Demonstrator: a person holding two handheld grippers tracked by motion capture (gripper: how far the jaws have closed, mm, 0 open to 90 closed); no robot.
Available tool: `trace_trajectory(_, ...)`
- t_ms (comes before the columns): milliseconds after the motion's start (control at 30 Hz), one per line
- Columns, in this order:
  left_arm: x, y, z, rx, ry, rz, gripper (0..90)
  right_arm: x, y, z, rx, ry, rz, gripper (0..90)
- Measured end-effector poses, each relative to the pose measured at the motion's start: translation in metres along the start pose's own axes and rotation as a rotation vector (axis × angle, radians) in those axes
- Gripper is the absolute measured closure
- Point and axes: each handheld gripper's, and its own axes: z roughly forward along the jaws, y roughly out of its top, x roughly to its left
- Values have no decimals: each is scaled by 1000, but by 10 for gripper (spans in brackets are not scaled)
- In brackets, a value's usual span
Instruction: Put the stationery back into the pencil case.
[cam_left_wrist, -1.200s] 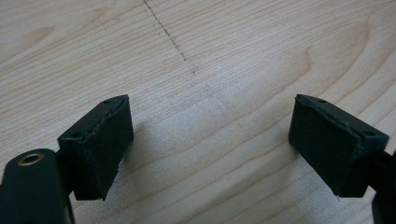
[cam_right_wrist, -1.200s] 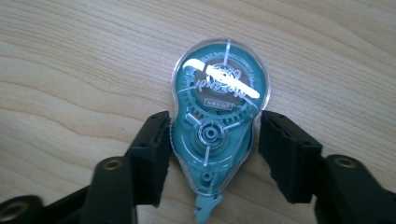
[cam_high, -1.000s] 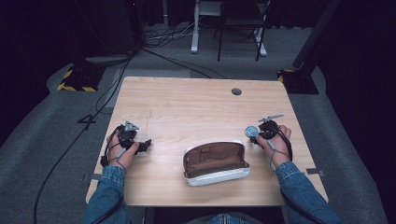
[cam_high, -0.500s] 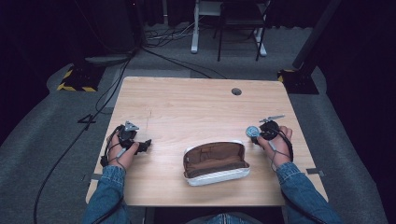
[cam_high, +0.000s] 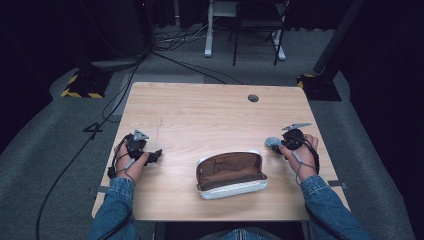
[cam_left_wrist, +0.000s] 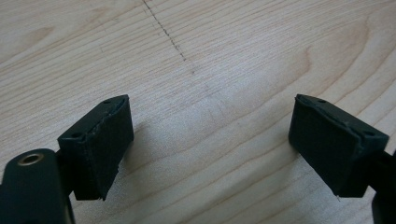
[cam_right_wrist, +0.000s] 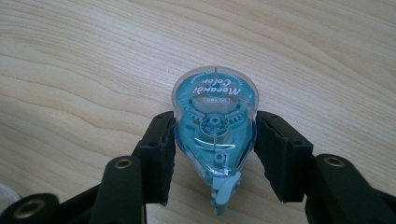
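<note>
The right hand-held gripper (cam_right_wrist: 214, 154) pinches a correction tape (cam_right_wrist: 214, 140) by its two flat sides, just above the tabletop (cam_high: 200, 115) right of an open pencil case (cam_high: 231, 174). The dispenser looks light, rigid and slick – clear teal plastic that could squirt out of a hard squeeze – so the wide mid-body seems the safest hold, away from the grey tip. Its label reads "Morandi Color". The left hand-held gripper (cam_left_wrist: 210, 144) is spread over bare wood.
</note>
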Motion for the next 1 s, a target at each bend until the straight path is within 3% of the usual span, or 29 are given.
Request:
trace_trajectory(533,0,0,0,0,0,0,141,2,-1,-21,-43,7,-26,495)
trace_trajectory(1000,0,0,0,0,0,1,142,12,3,-50,-105,52,-39,495)
